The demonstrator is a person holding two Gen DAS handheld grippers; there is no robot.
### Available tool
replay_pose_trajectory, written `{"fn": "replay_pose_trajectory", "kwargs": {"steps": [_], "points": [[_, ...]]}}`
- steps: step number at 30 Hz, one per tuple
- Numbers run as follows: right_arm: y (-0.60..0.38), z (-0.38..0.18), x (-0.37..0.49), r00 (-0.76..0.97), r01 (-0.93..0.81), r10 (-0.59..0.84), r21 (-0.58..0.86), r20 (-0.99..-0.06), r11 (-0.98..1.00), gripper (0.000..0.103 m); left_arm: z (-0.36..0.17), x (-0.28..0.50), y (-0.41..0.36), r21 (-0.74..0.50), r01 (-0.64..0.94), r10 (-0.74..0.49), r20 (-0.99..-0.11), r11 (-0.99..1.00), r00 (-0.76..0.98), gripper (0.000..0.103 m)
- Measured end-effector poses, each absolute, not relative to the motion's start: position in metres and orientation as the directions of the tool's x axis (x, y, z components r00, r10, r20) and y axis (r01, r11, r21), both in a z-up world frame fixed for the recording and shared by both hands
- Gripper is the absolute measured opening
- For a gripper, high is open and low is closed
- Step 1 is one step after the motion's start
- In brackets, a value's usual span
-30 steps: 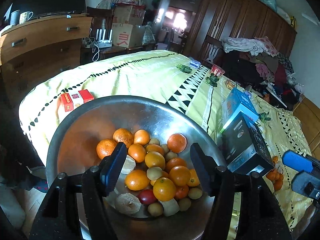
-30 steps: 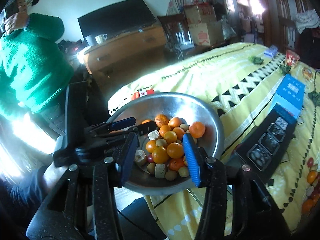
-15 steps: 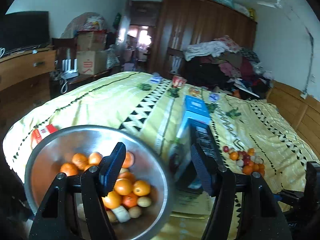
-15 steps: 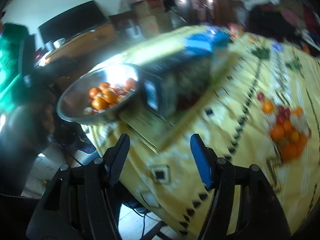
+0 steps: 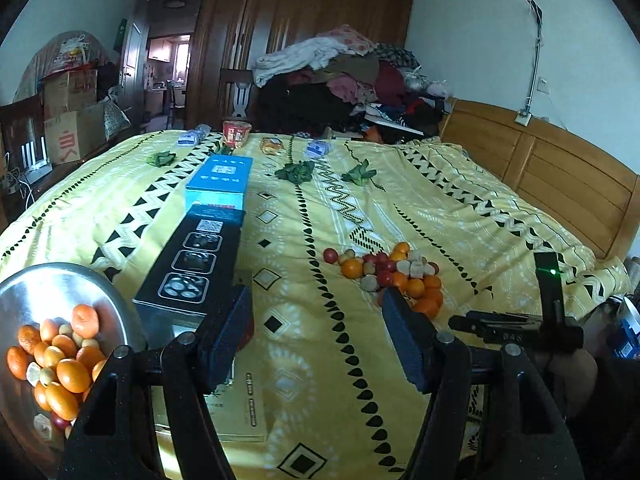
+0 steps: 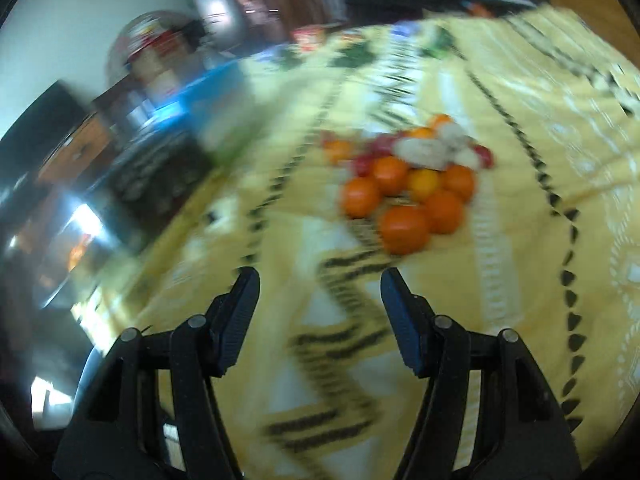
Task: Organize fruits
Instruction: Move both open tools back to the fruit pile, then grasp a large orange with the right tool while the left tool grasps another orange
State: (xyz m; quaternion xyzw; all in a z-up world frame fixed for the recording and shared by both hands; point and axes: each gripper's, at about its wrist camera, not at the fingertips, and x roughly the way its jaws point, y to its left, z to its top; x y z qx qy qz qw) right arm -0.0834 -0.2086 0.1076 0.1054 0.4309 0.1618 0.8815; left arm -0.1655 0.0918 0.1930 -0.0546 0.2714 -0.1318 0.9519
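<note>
Only the left view shows the steel bowl of fruit sharply.

The left gripper hovers with its two fingers spread wide and nothing between them, pointing toward twelve o'clock. The right gripper is likewise spread wide and empty, aimed the same way in its own blurred view. In the left wrist view it shows at about four o'clock, held by the person's right hand.
</note>
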Motion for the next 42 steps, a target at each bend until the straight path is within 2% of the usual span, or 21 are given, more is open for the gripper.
{"fn": "replay_pose_trajectory", "kwargs": {"steps": [4, 14, 16, 19, 26, 32, 38, 42], "points": [[-0.228, 0.09, -0.053, 0.55, -0.127, 0.385, 0.382, -0.741, 0.916, 0.064, 0.185, -0.155, 0.077, -0.178, 0.236, -0.295, -0.53, 0.955, 0.795, 0.069], [-0.221, 0.064, -0.02, 0.521, -0.086, 0.345, 0.354, -0.781, 0.931, 0.063, 0.171, -0.146, 0.057, -0.174, 0.283, -0.331, -0.568, 0.943, 0.754, 0.069], [-0.222, 0.06, -0.017, 0.519, -0.083, 0.343, 0.353, -0.783, 0.932, 0.06, 0.169, -0.143, 0.05, -0.177, 0.299, -0.345, -0.572, 0.938, 0.744, 0.069], [-0.226, 0.058, -0.016, 0.521, -0.081, 0.334, 0.345, -0.785, 0.935, 0.047, 0.166, -0.135, 0.039, -0.181, 0.316, -0.36, -0.58, 0.931, 0.731, 0.069], [-0.241, 0.072, -0.041, 0.546, -0.13, 0.376, 0.368, -0.748, 0.921, 0.045, 0.139, -0.077, 0.007, -0.264, 0.335, -0.425, -0.616, 0.905, 0.663, 0.069], [-0.254, 0.078, -0.063, 0.559, -0.153, 0.405, 0.39, -0.724, 0.908, 0.045, 0.093, -0.012, -0.04, -0.339, 0.345, -0.482, -0.675, 0.875, 0.558, 0.068], [-0.266, 0.07, -0.062, 0.532, -0.149, 0.437, 0.427, -0.726, 0.892, 0.045, 0.053, 0.029, -0.069, -0.372, 0.29, -0.471, -0.716, 0.882, 0.515, 0.056], [-0.269, 0.069, -0.058, 0.519, -0.162, 0.466, 0.453, -0.717, 0.877, 0.045, 0.04, 0.039, -0.081, -0.343, 0.285, -0.443, -0.744, 0.895, 0.5, 0.055]]}}
